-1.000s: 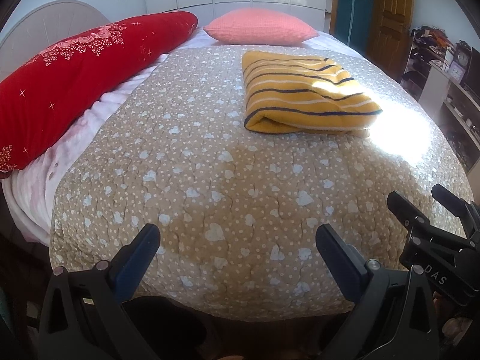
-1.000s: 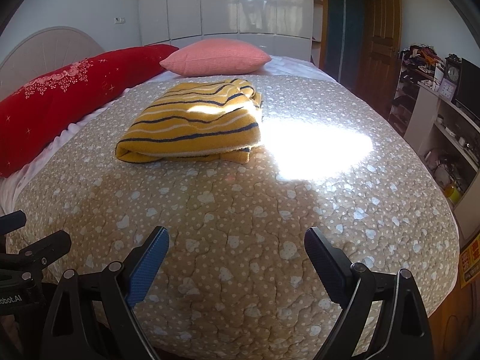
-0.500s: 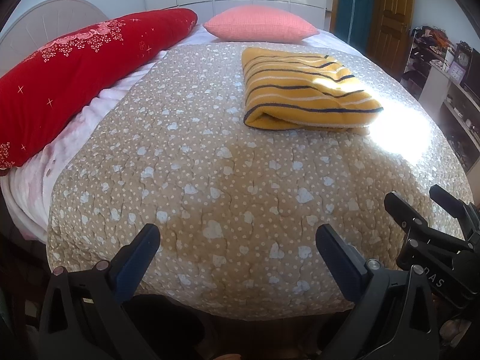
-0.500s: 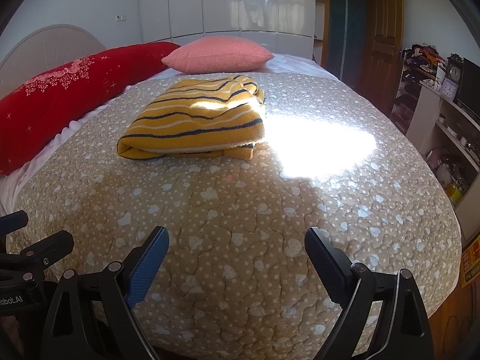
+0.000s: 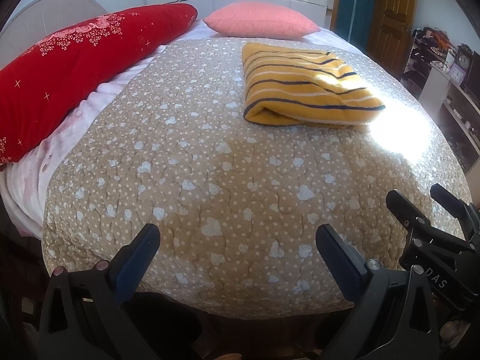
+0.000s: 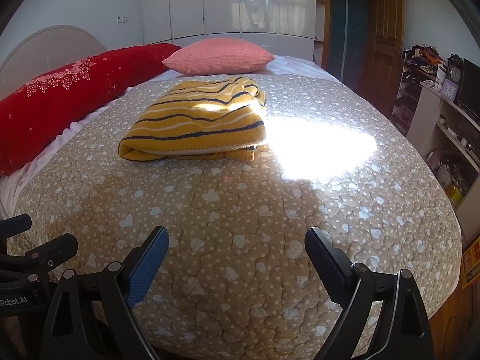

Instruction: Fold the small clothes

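A yellow garment with dark and white stripes (image 5: 303, 87) lies folded into a thick rectangle on the far half of the bed; it also shows in the right wrist view (image 6: 198, 123). My left gripper (image 5: 238, 237) is open and empty above the bed's near edge, well short of the garment. My right gripper (image 6: 237, 241) is open and empty too, also near the front edge. The right gripper's fingers (image 5: 405, 207) show at the lower right of the left wrist view, and the left gripper's body (image 6: 33, 258) at the lower left of the right wrist view.
The bed carries a beige quilt with white hearts (image 5: 210, 165). A long red pillow (image 5: 75, 69) lies along the left side and a pink cushion (image 5: 261, 24) at the back. Shelves with clutter (image 6: 444, 126) stand to the right, a wooden door (image 6: 384, 39) behind.
Both grippers have drifted slightly forward and the views tilted a little; the folded garment sits a bit lower in frame. The garment itself has not moved. Both grippers stay open.
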`<state>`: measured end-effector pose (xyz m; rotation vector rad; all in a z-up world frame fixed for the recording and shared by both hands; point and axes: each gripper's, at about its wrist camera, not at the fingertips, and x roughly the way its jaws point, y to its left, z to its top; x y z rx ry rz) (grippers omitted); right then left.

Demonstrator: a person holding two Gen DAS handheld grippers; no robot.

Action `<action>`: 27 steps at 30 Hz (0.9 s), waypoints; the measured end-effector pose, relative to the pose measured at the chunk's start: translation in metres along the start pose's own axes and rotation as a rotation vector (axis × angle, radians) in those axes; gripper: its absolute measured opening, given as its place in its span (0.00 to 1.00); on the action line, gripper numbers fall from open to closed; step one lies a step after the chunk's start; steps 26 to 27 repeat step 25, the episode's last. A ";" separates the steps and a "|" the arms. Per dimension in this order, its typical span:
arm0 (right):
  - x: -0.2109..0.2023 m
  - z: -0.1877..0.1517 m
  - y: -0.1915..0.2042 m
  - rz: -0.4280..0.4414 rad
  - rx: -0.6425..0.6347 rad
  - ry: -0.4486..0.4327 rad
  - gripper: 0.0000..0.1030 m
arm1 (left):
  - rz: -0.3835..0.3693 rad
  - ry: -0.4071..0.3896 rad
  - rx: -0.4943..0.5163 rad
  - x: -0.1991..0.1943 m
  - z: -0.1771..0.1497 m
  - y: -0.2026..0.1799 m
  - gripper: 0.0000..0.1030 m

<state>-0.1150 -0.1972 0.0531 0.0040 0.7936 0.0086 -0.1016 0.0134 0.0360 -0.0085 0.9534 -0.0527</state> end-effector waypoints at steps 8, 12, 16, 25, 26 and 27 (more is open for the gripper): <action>0.004 0.001 0.002 0.000 -0.014 0.008 0.92 | -0.002 0.005 -0.004 0.002 0.000 0.001 1.00; 0.005 0.002 0.003 -0.001 -0.009 0.012 0.92 | -0.003 0.004 -0.005 0.003 0.000 0.002 1.00; 0.006 0.003 0.004 0.003 -0.009 0.013 0.92 | -0.001 -0.001 -0.009 0.005 0.002 0.005 1.00; 0.017 0.025 0.013 0.024 -0.036 0.006 0.92 | -0.014 -0.035 -0.023 0.007 0.018 0.011 1.00; 0.017 0.025 0.013 0.024 -0.036 0.006 0.92 | -0.014 -0.035 -0.023 0.007 0.018 0.011 1.00; 0.017 0.025 0.013 0.024 -0.036 0.006 0.92 | -0.014 -0.035 -0.023 0.007 0.018 0.011 1.00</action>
